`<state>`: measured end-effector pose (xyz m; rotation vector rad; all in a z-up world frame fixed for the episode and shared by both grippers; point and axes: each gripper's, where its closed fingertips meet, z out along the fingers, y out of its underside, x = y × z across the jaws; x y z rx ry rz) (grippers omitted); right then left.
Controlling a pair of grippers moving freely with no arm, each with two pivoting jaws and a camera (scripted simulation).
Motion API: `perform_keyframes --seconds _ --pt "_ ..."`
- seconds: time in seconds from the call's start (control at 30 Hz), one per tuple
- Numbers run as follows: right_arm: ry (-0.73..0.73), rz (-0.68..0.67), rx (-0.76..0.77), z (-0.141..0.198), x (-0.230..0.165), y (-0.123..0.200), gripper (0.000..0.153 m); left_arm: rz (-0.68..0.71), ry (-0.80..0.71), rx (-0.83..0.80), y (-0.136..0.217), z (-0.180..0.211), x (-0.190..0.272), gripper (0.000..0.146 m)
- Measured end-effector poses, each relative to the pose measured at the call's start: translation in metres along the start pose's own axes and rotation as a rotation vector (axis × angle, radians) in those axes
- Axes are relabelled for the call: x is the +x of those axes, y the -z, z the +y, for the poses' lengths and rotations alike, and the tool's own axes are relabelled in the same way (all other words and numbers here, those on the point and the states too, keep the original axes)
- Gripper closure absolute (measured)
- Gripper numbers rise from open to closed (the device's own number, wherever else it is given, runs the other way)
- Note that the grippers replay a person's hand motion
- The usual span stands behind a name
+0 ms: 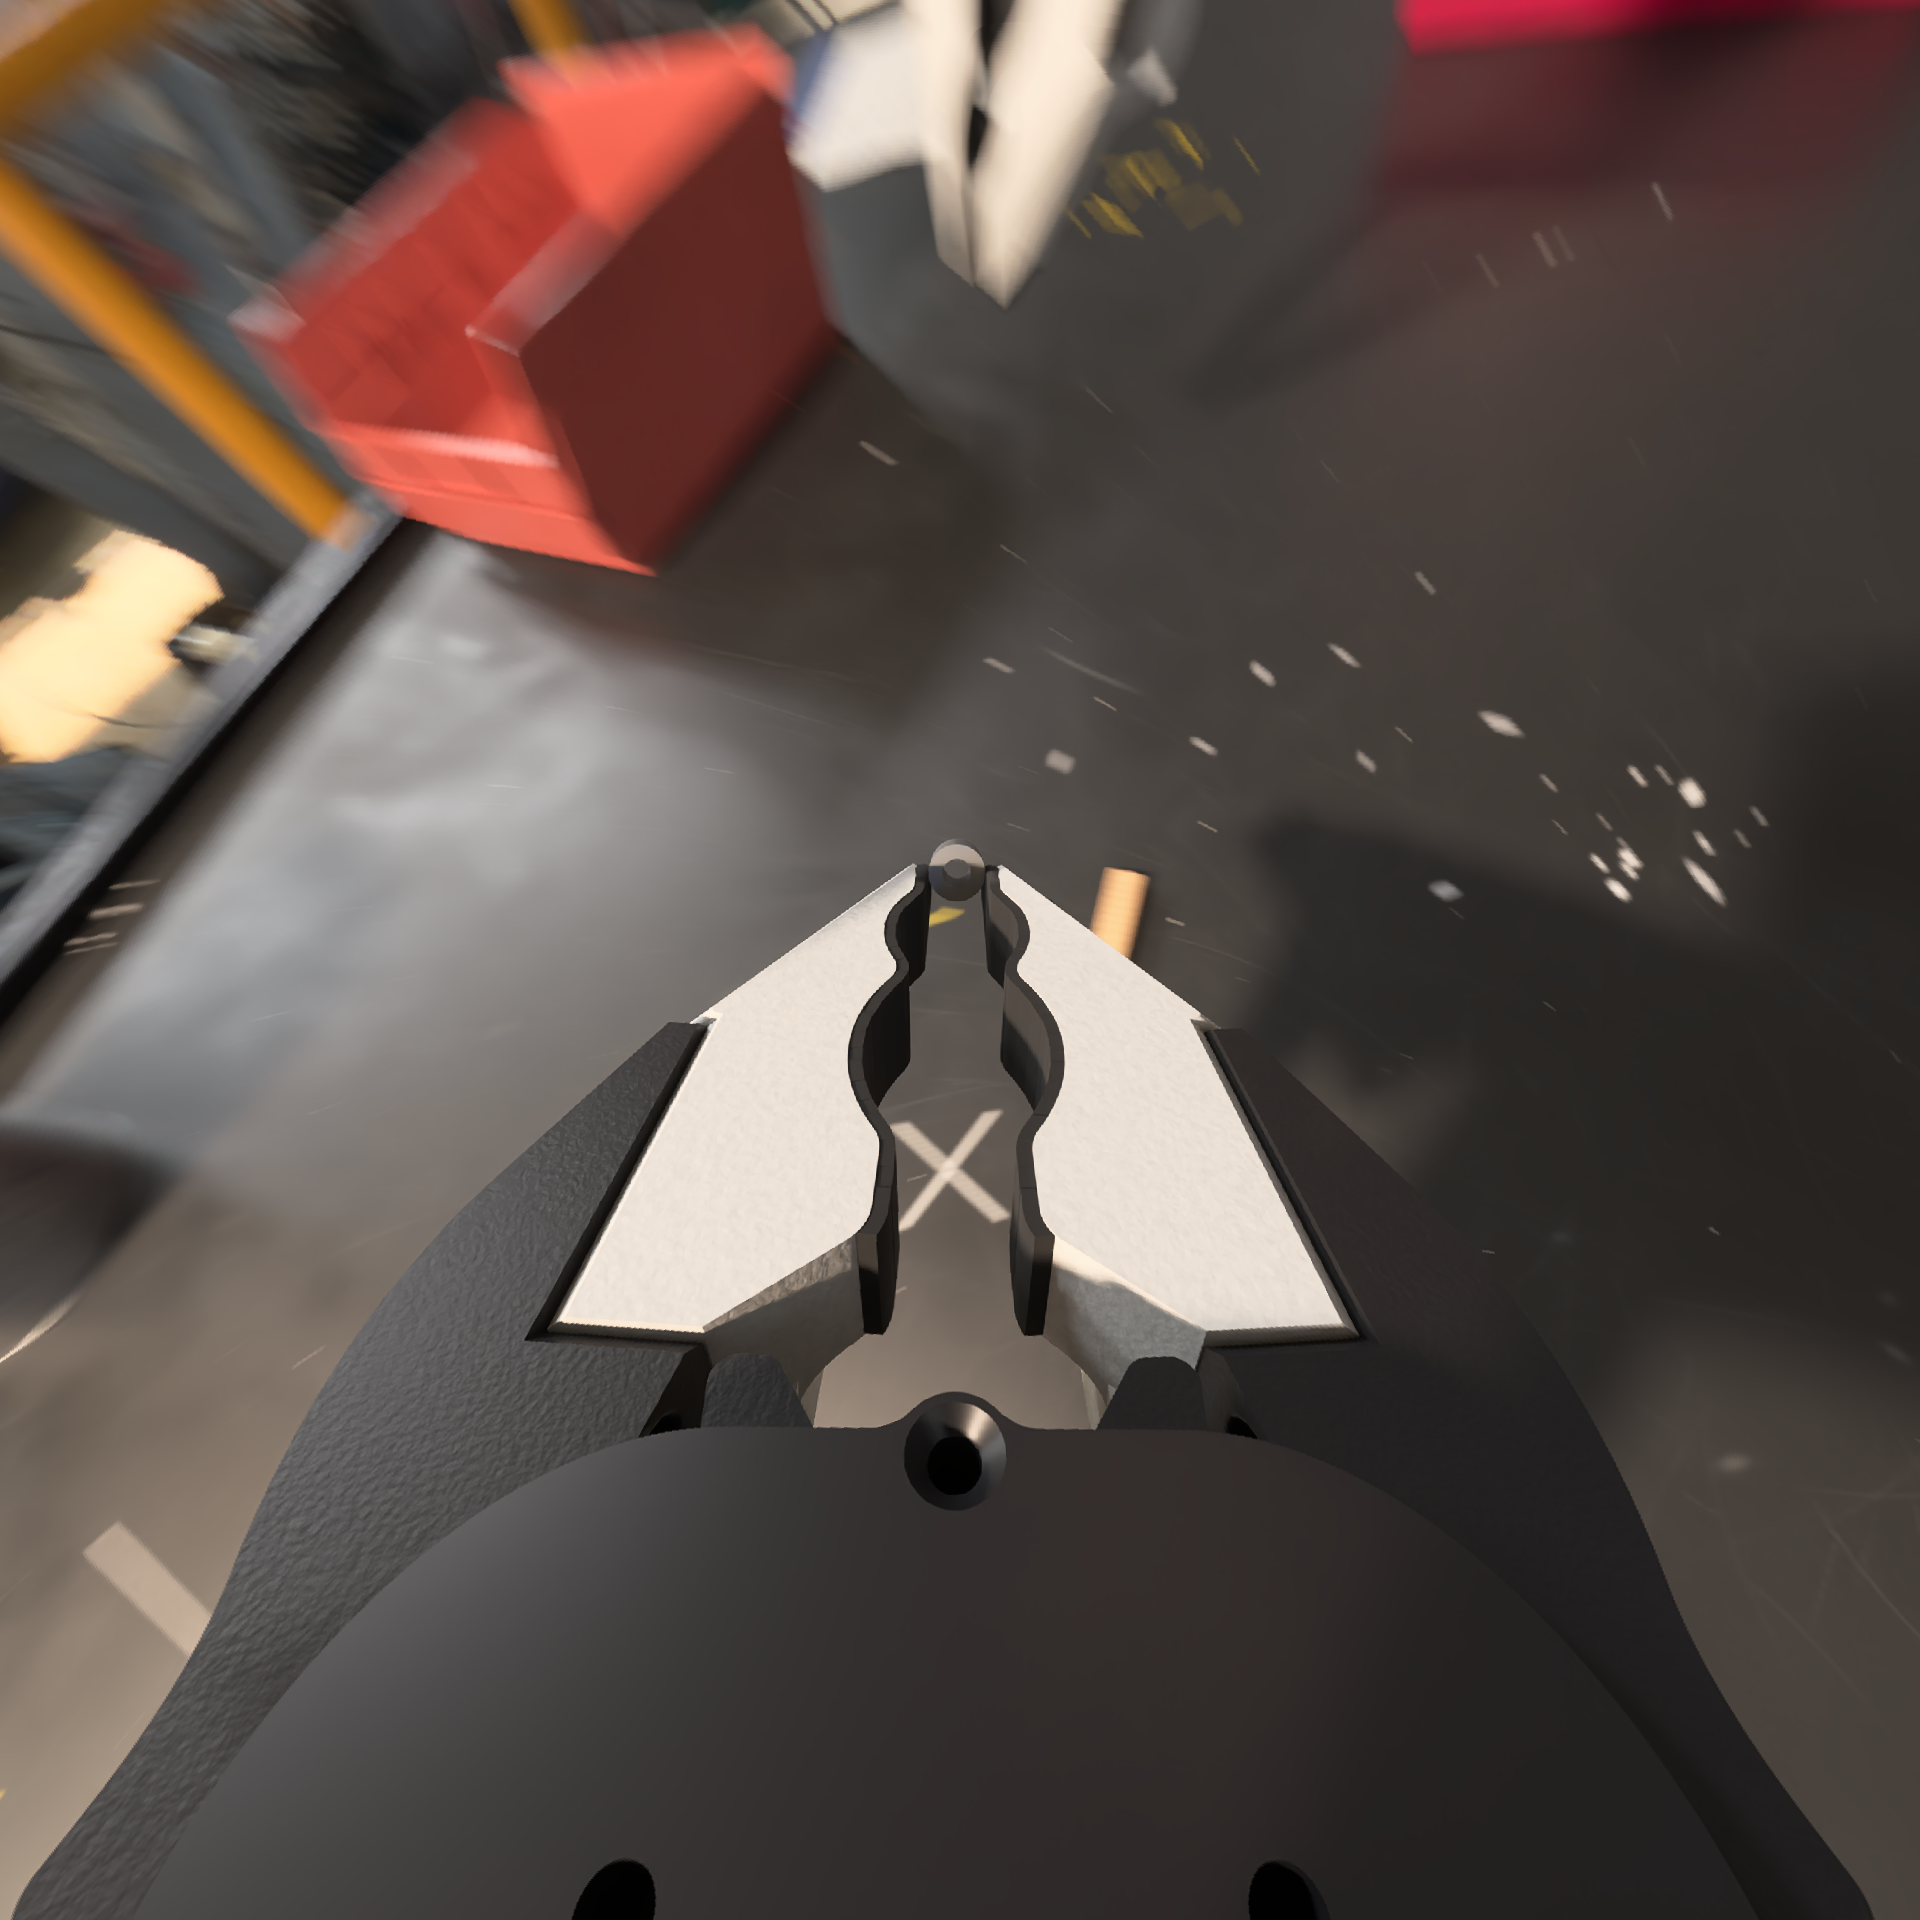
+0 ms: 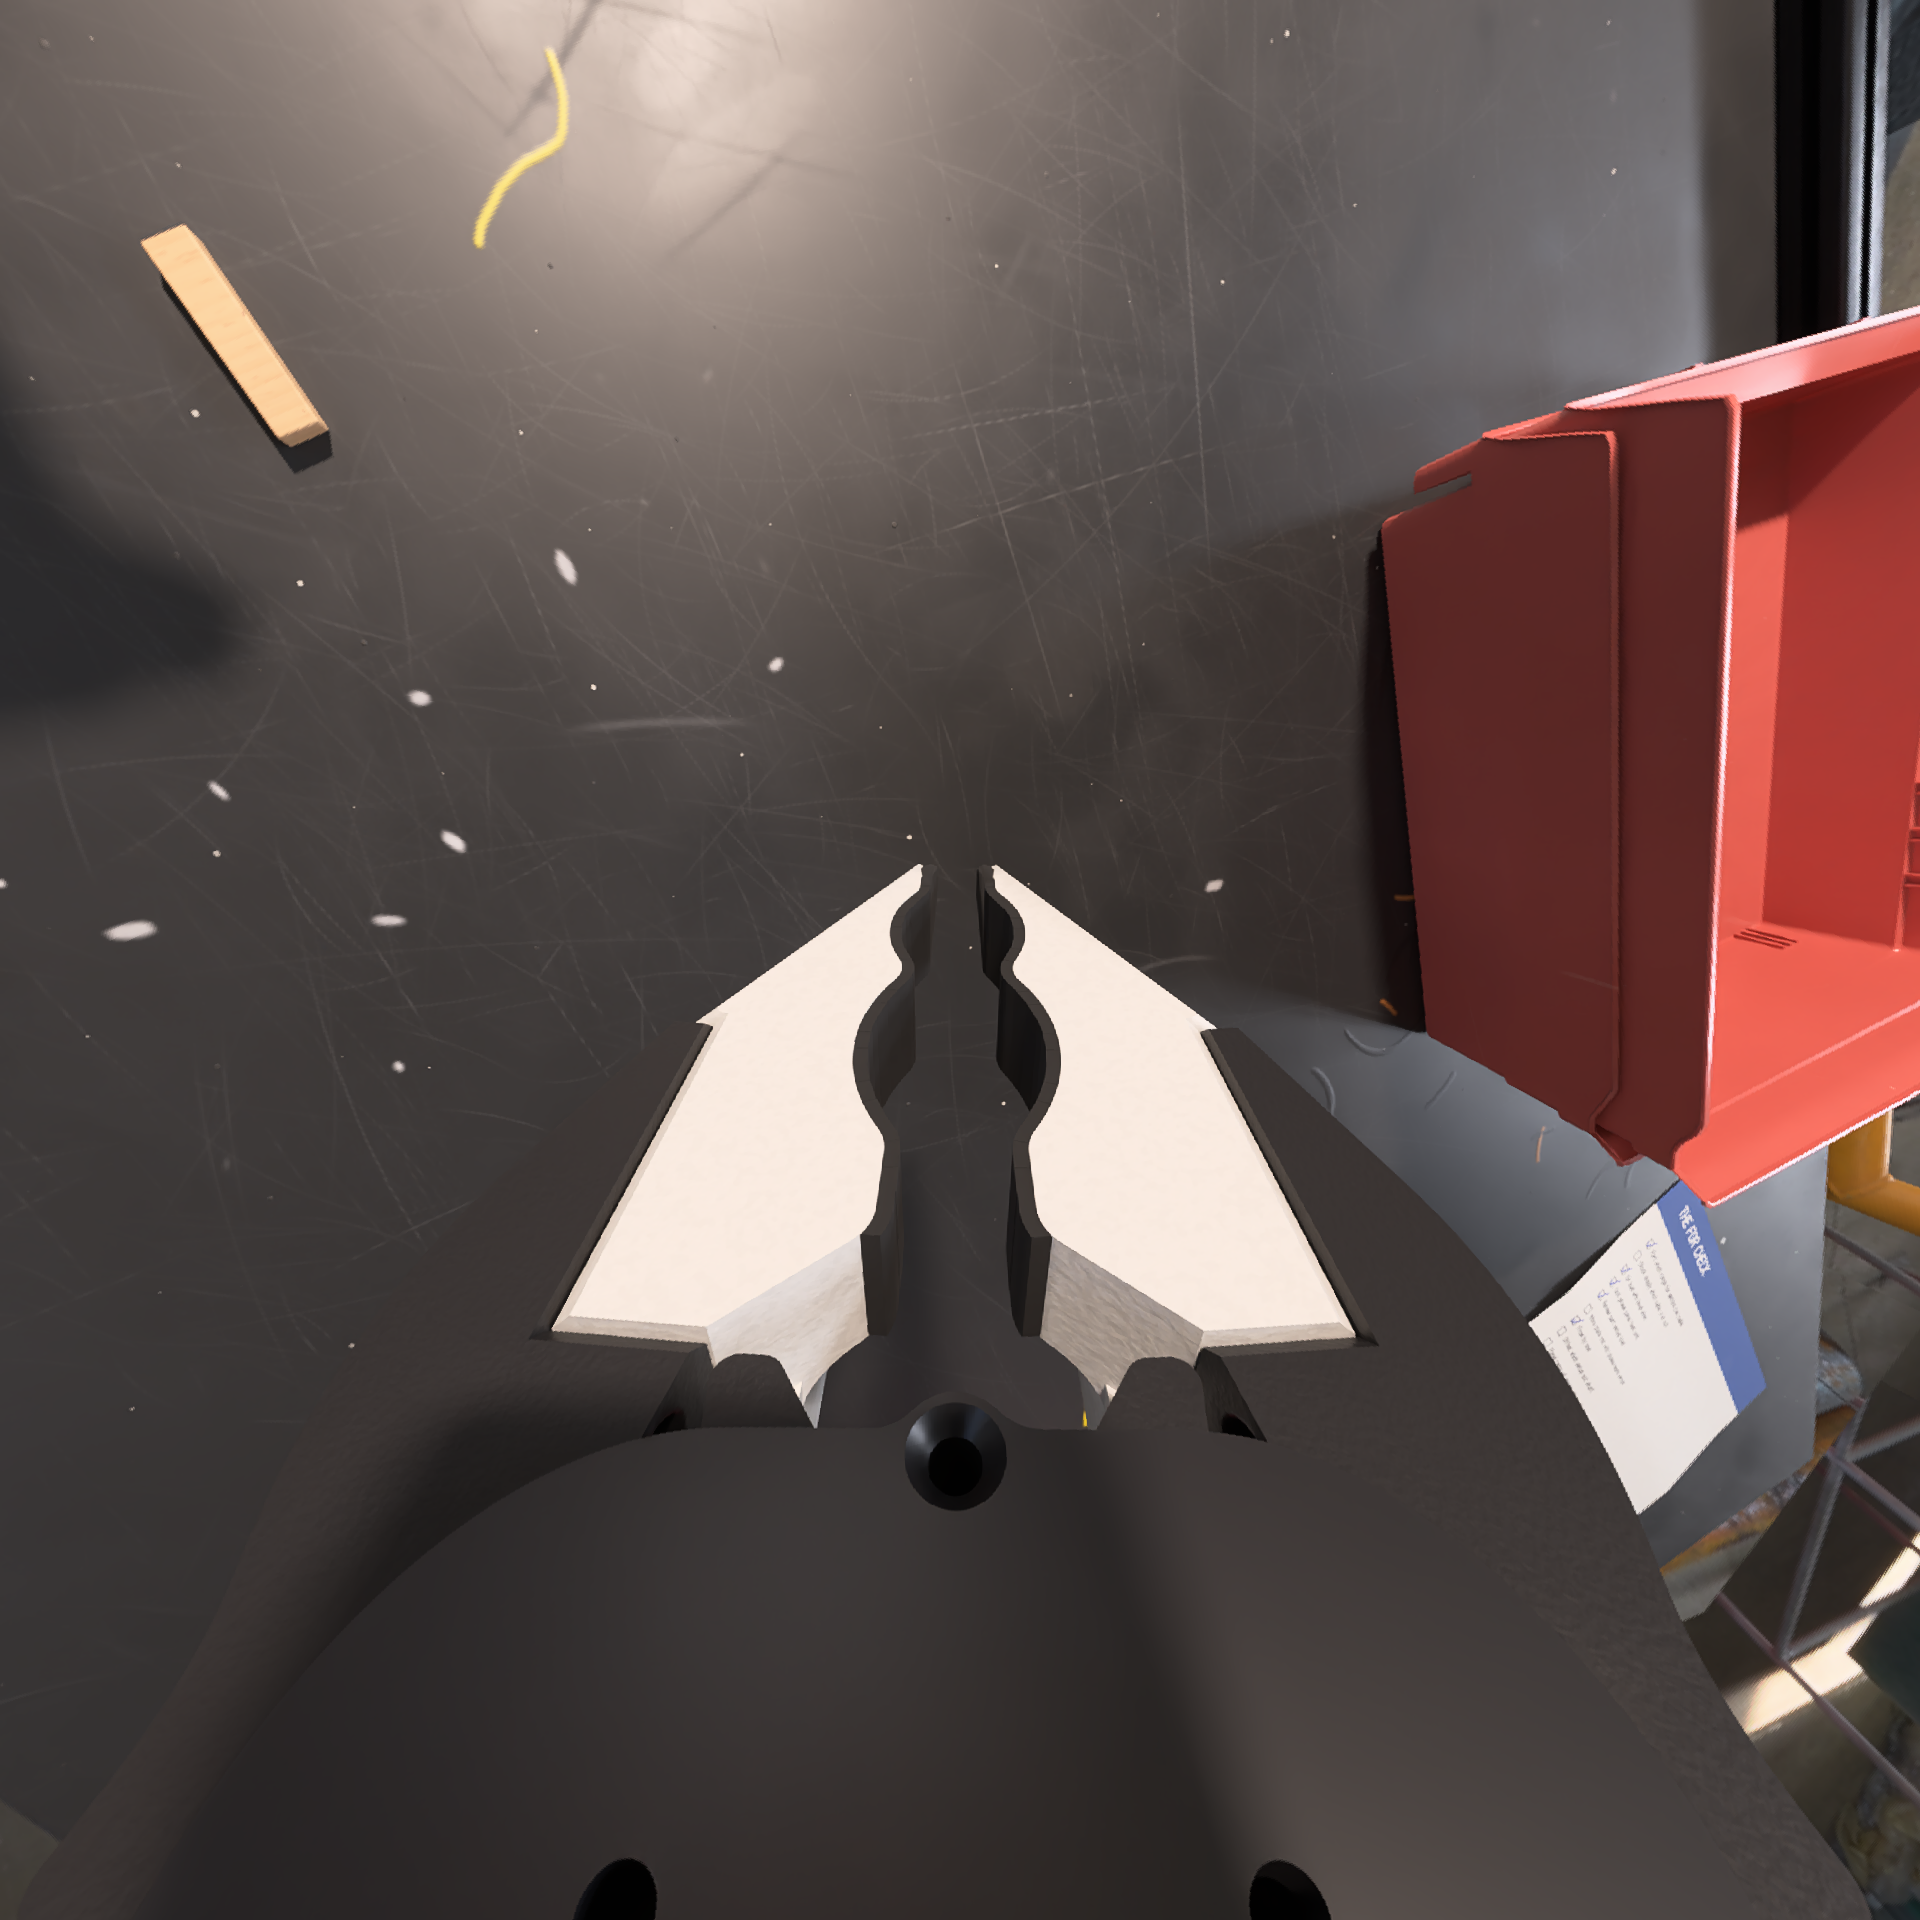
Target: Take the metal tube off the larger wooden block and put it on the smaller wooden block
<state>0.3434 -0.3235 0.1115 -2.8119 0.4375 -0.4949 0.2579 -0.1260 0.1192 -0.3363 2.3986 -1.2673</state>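
Note:
My left gripper is shut on the metal tube. The tube shows end-on as a small grey round between the fingertips, held above the dark table. A thin light wooden block lies on the table just right of the tips. I cannot tell whether it is the larger or the smaller one. My right gripper is shut with nothing between its jaws, over bare table. The same kind of wooden block lies flat far to its upper left. The right gripper also shows in the left wrist view, blurred, at the top.
A red bin stands at the table's far left edge and shows at the right in the right wrist view. A yellow string lies ahead. A white and blue card hangs off the table edge. A white X mark lies under the left gripper.

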Motion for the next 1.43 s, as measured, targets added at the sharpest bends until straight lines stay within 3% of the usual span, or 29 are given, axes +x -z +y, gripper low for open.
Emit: perform_keyframes --seconds 0.07,0.17,0.3,0.47,0.67,0.9,1.03,1.13,1.2,1.3,1.43 --pt "0.004 0.0 -0.004 0.001 -0.001 -0.001 0.146 0.132 -0.051 -0.113 -0.039 0.016 0.033 0.136" --pt "0.002 -0.005 -0.008 0.004 -0.002 0.0 0.147 0.225 -0.093 -0.194 -0.067 0.028 0.051 0.136" --pt "-0.014 0.004 0.014 0.007 0.003 0.005 0.148 0.267 -0.102 -0.303 -0.078 0.041 0.049 0.137" --pt "-0.104 0.078 0.025 0.027 0.019 0.024 0.149 0.371 -0.001 -0.391 -0.084 0.051 0.054 0.137" --pt "-0.215 0.165 0.07 0.054 0.033 0.052 0.149 0.343 -0.064 -0.435 -0.085 0.059 0.05 0.137" --pt "-0.225 0.175 0.091 0.059 0.034 0.058 0.149 0.345 -0.056 -0.434 -0.087 0.061 0.049 0.137" --pt "-0.213 0.181 0.103 0.057 0.035 0.059 0.149 0.331 -0.038 -0.378 -0.084 0.052 0.045 0.111" --pt "-0.213 0.19 0.114 0.057 0.035 0.062 0.149 0.318 0.028 -0.239 -0.063 0.022 0.028 0.105" --pt "-0.213 0.199 0.115 0.058 0.036 0.063 0.149 0.232 0.09 -0.083 -0.033 -0.01 -0.005 0.102" --pt "-0.203 0.218 0.12 0.056 0.039 0.063 0.149 -0.038 0.186 0.186 0.042 -0.048 -0.084 0.097" --pt "-0.181 0.229 0.128 0.05 0.041 0.063 0.149 -0.455 0.324 0.334 0.152 -0.029 -0.184 0.087"
